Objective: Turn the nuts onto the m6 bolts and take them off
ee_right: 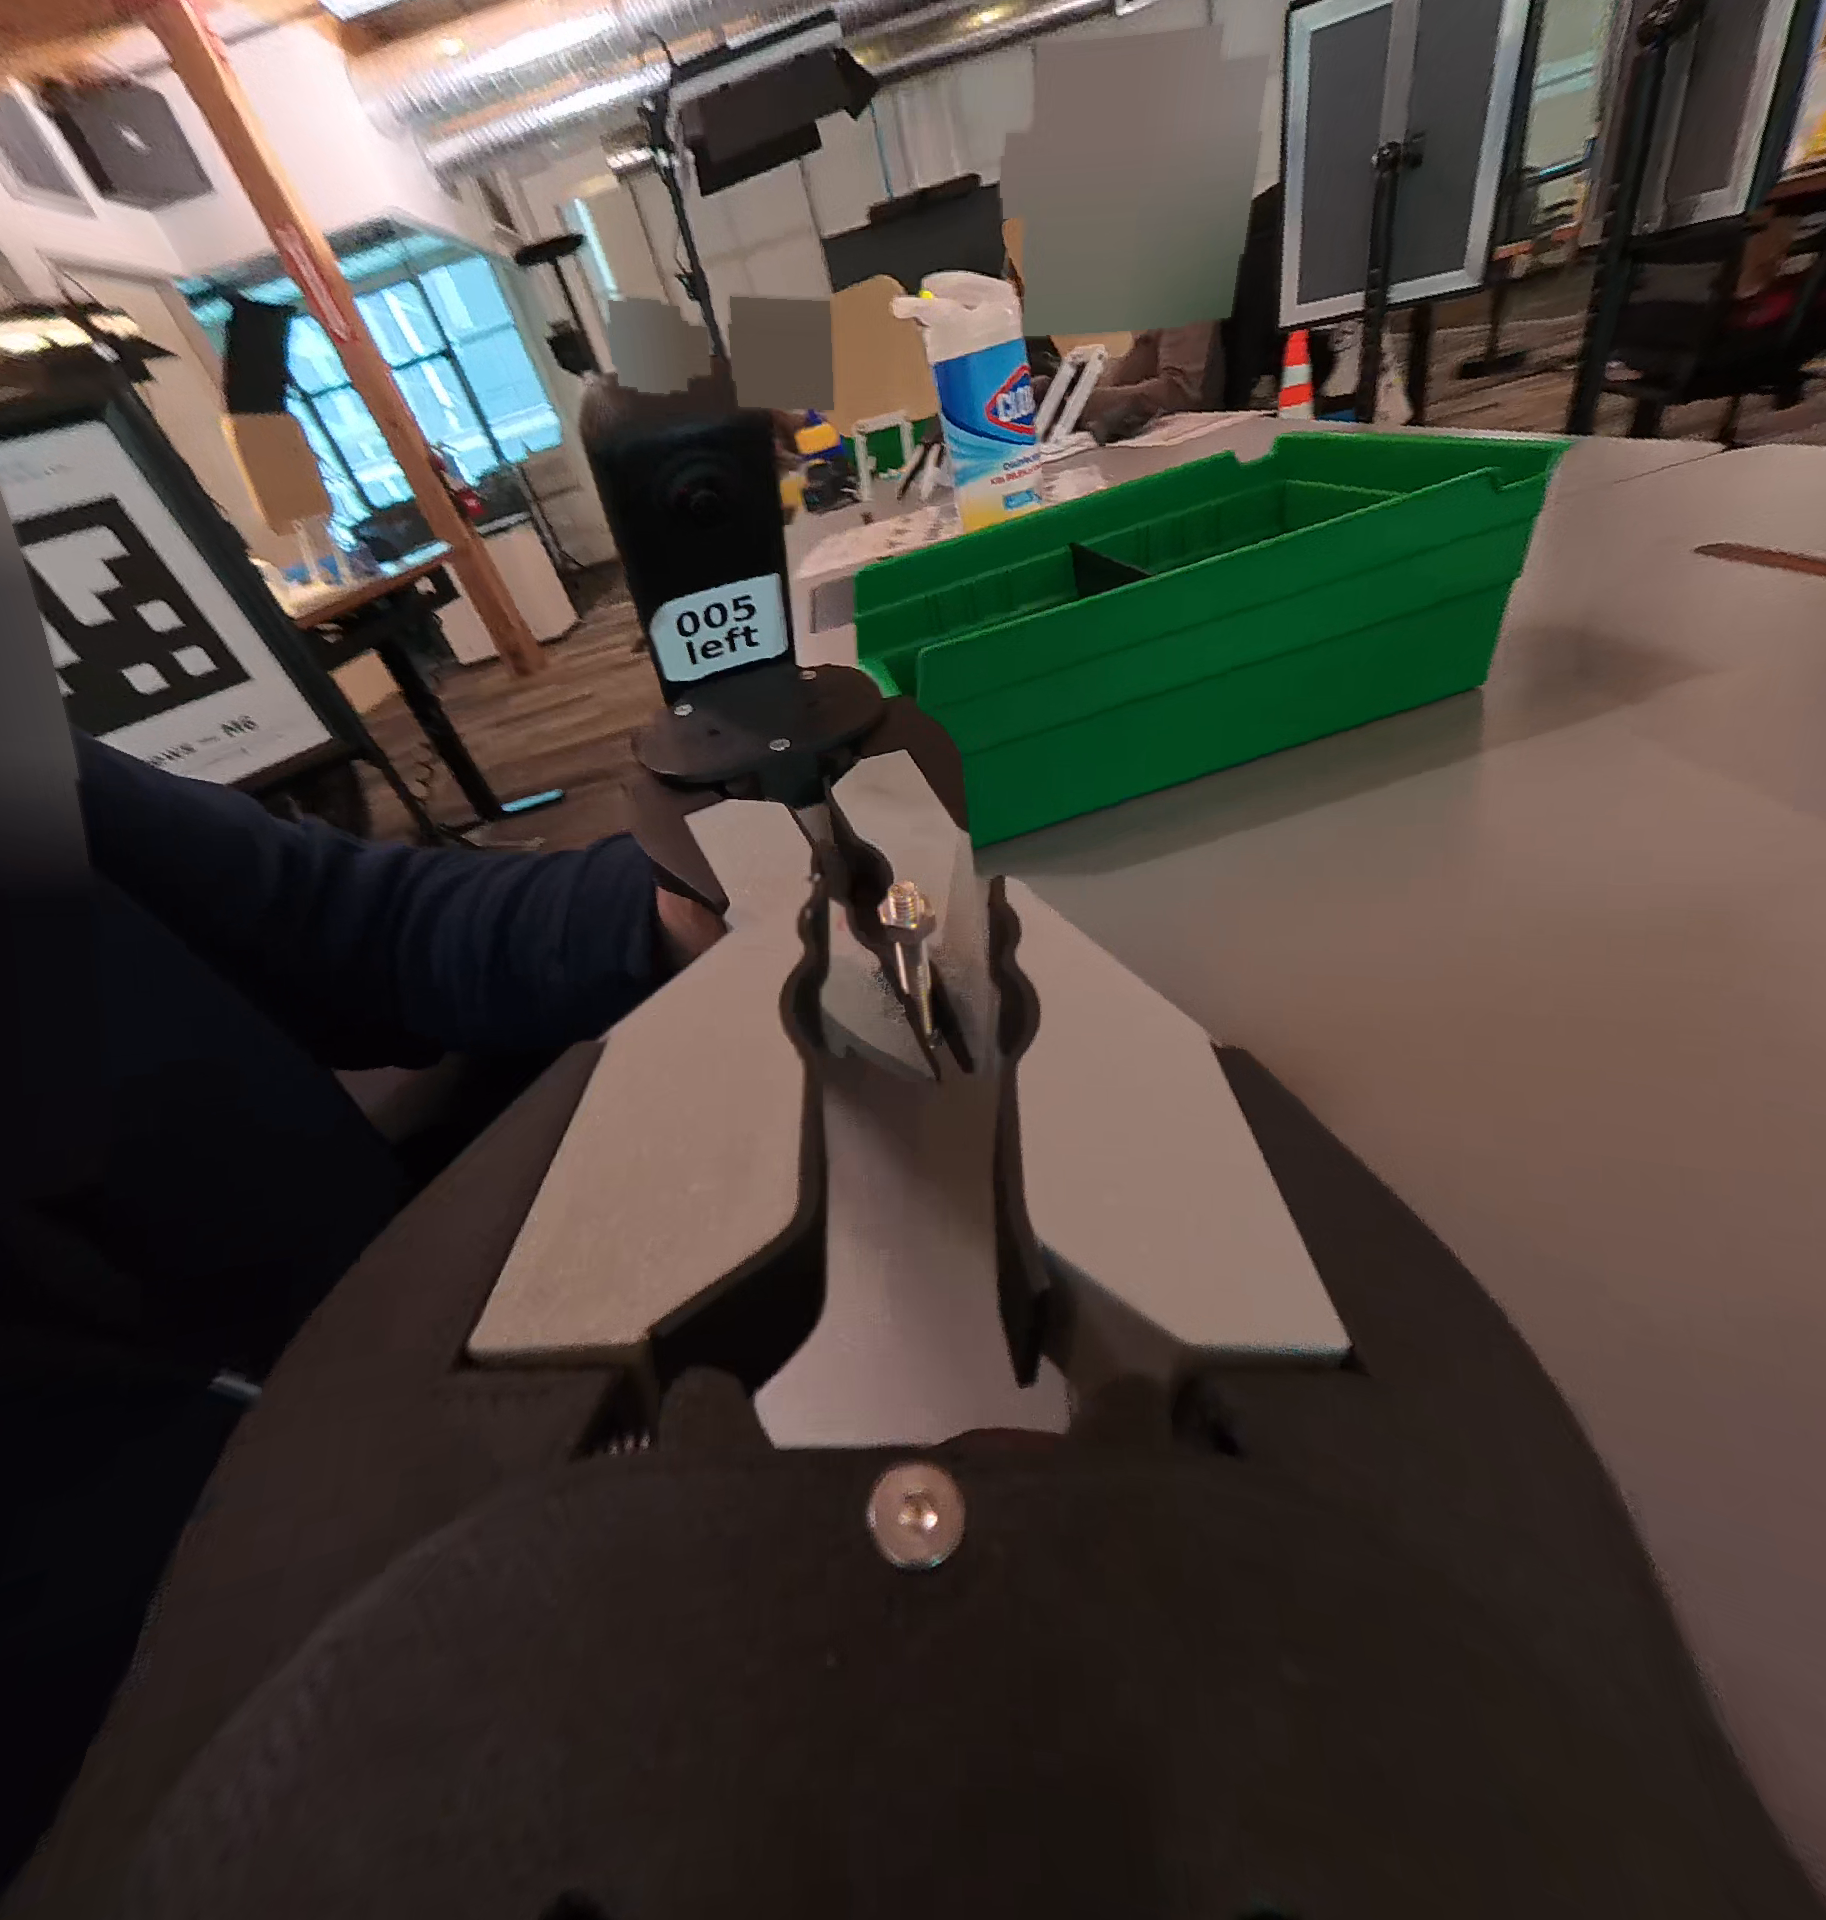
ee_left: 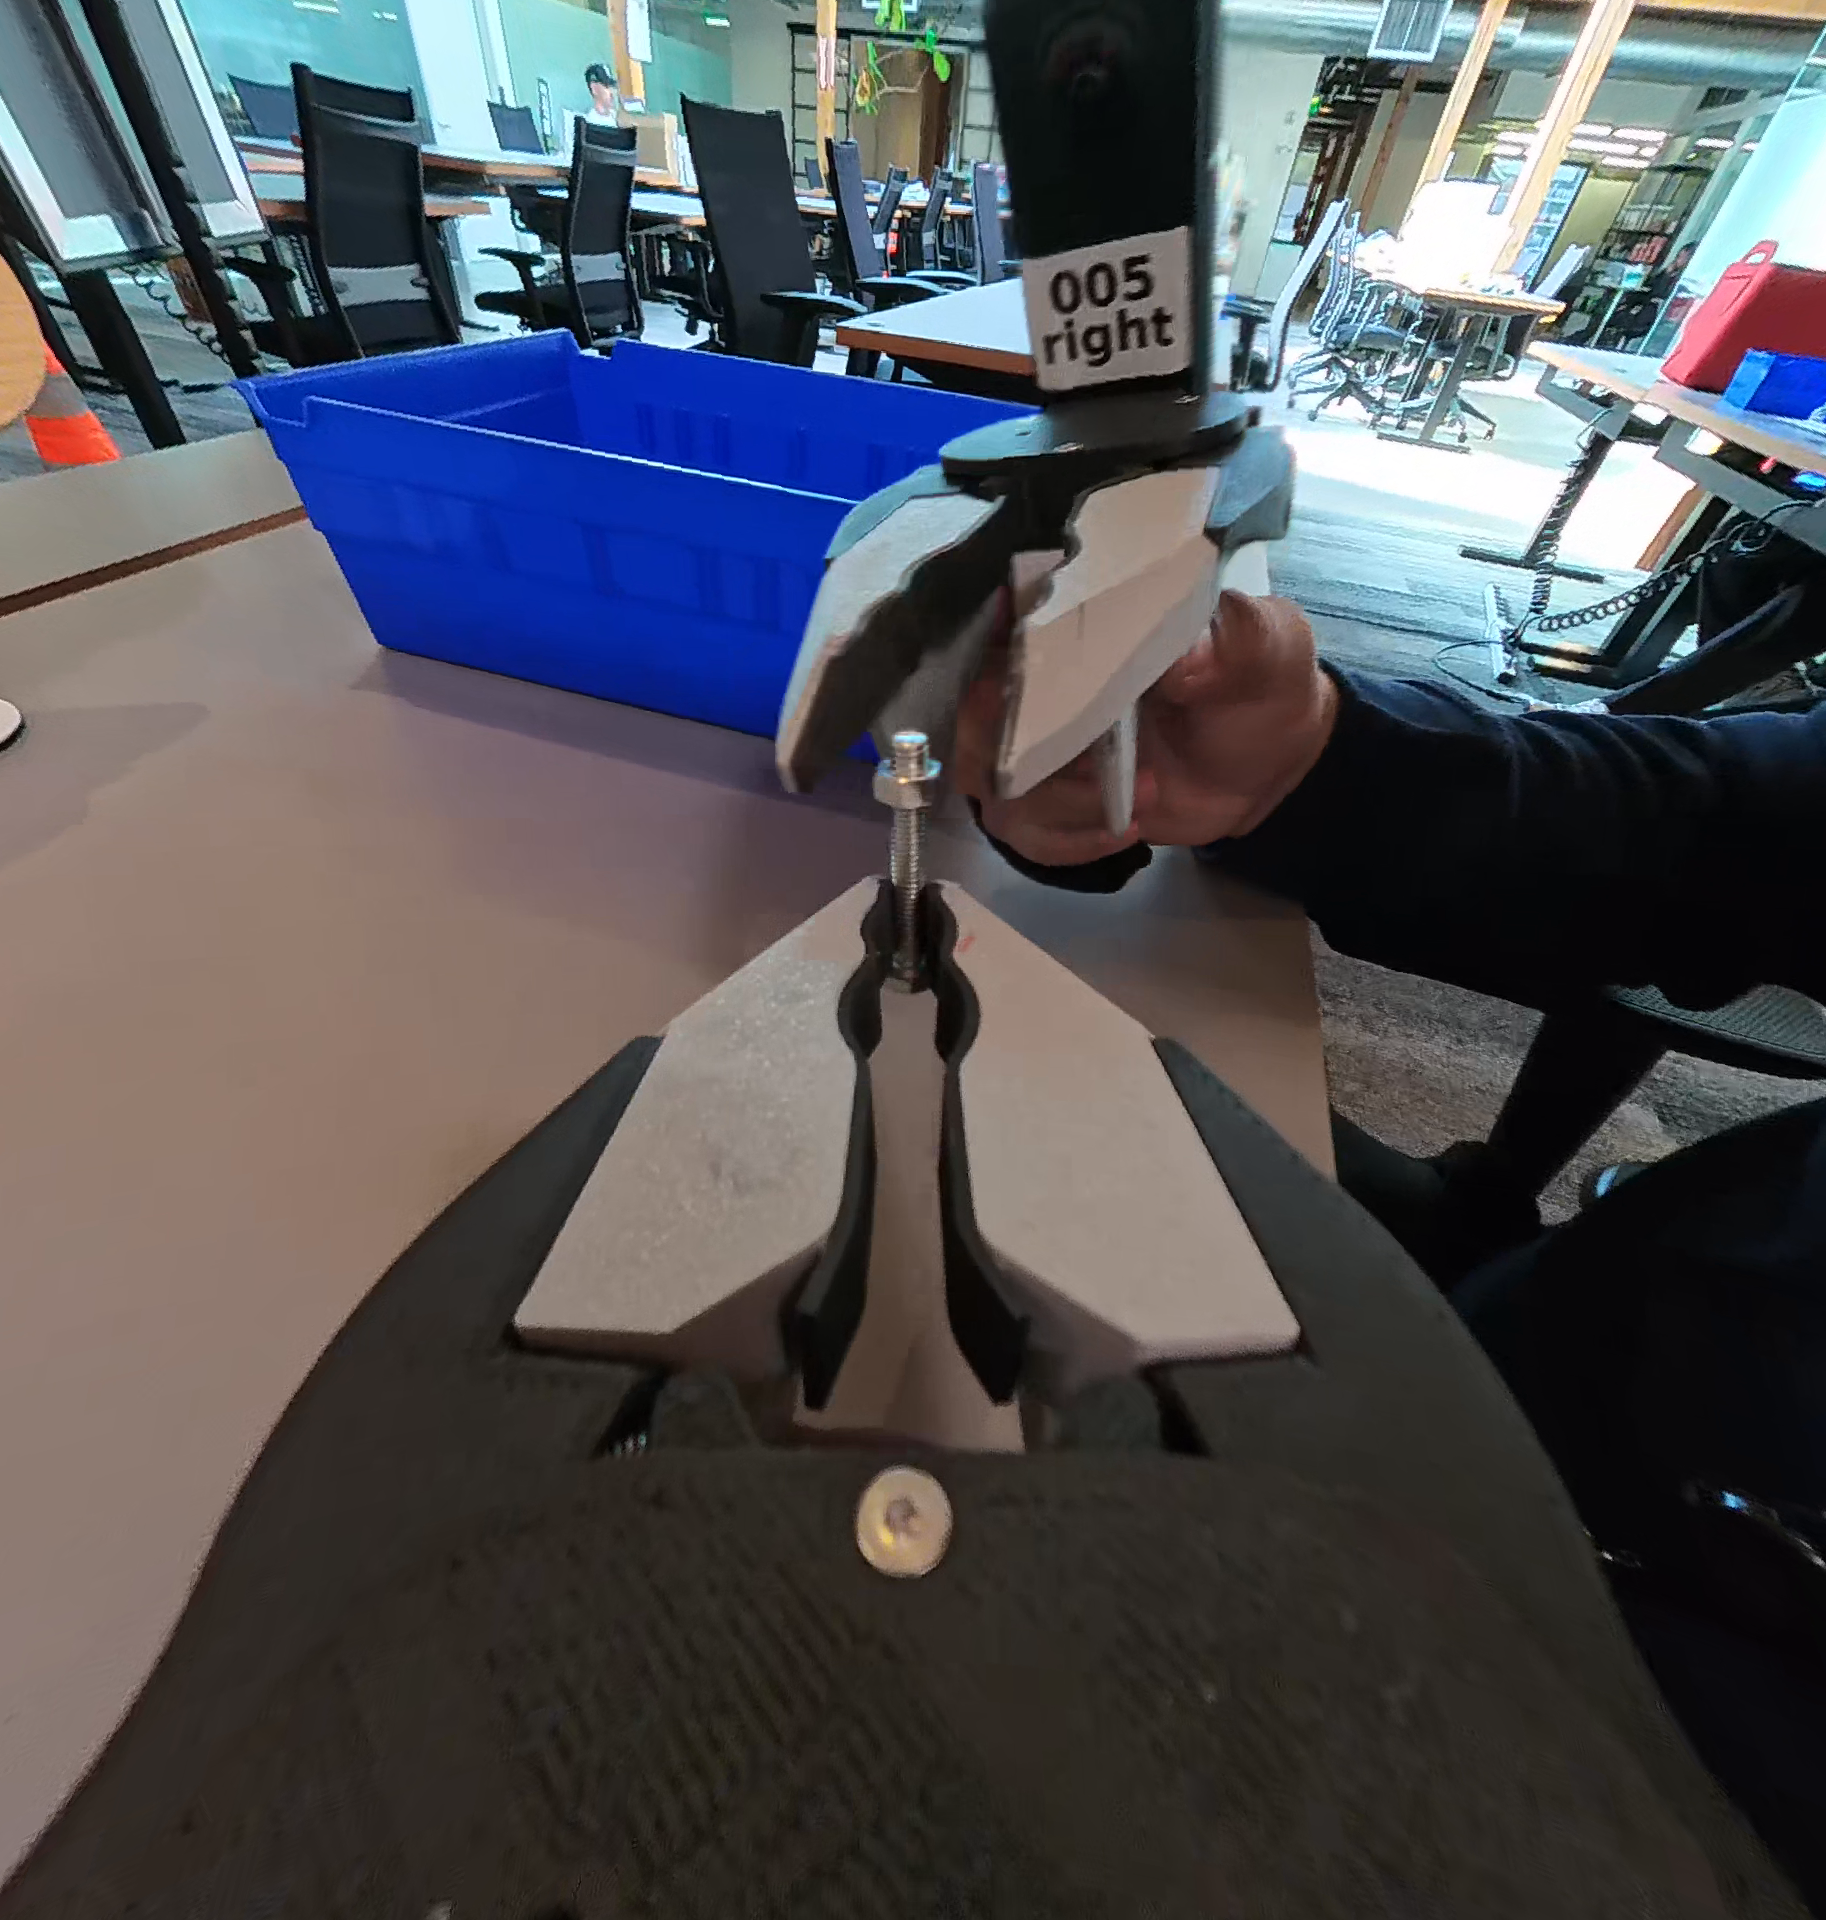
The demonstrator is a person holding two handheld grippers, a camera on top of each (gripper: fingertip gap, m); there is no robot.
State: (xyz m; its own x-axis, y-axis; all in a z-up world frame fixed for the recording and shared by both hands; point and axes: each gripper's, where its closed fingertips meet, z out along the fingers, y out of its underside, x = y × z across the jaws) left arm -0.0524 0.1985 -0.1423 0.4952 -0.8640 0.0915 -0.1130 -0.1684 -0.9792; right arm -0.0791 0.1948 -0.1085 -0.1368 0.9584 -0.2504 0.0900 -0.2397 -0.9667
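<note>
left hand-held gripper (ee_left: 907,935): clenched on bolt (ee_left: 906,862), upright, steadying it
right hand-held gripper (ee_right: 904,961): released, straddling nut (ee_left: 909,771) near tip, ready to spin

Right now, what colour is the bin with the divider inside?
Green bin; it shows only in the right wrist view.

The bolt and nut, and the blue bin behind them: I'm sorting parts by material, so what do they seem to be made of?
The bolt and nut look like bright metal, probably plated steel: silvery, glinting, with crisp threads. The blue bin looks like moulded plastic: uniform saturated colour, a soft sheen and ribbed walls. The left hand-held gripper clamps the bolt.
</note>
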